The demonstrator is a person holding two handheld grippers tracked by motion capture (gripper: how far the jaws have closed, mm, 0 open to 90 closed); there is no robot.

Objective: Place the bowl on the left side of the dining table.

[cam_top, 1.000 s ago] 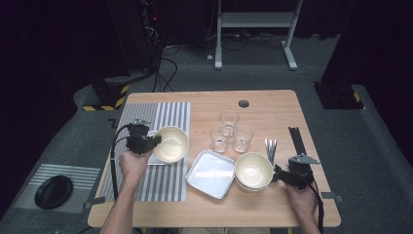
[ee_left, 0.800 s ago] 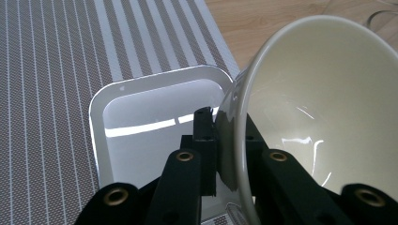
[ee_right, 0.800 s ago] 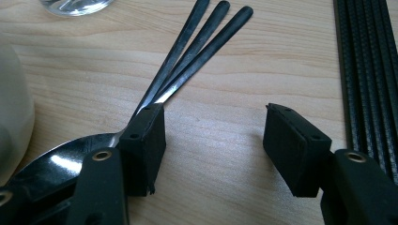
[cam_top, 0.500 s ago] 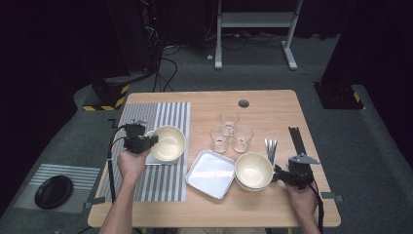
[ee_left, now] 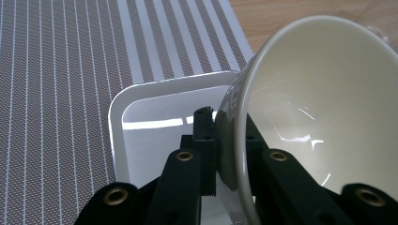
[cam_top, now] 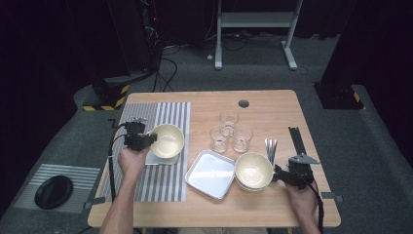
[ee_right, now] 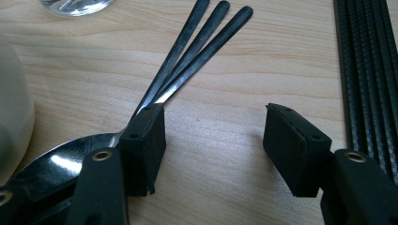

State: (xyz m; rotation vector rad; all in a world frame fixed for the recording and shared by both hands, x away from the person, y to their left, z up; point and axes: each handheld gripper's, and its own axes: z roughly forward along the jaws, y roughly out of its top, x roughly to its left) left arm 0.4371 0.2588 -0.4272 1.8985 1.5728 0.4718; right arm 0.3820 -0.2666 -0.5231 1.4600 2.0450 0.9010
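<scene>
Cream-coloured and glossy, the bowl (ee_left: 324, 112) is clamped by its rim in the left gripper (ee_left: 225, 140): one jaw presses the outer wall, the other sits inside. The bowl is tilted and sits over a small white tray (ee_left: 155, 122) that lies on the striped grey mat (ee_left: 56, 70). In the high view the left gripper (cam_top: 139, 139) is at the left side of the bowl (cam_top: 167, 140), above the mat (cam_top: 160, 185) on the wooden table (cam_top: 272, 105).

The right gripper (ee_right: 213, 150) rests near the table surface with its jaws apart and nothing between them (the left-hand jaw stands just over the spoons (ee_right: 187, 51), whose handles fan out away from it). Black chopsticks (ee_right: 371, 61) lie beside the other jaw. In the high view the right gripper (cam_top: 281, 174) is just beside a second bowl (cam_top: 253, 170), which stands next to a square metal tray (cam_top: 210, 173). Three glasses (cam_top: 229, 131) stand near the table centre.
</scene>
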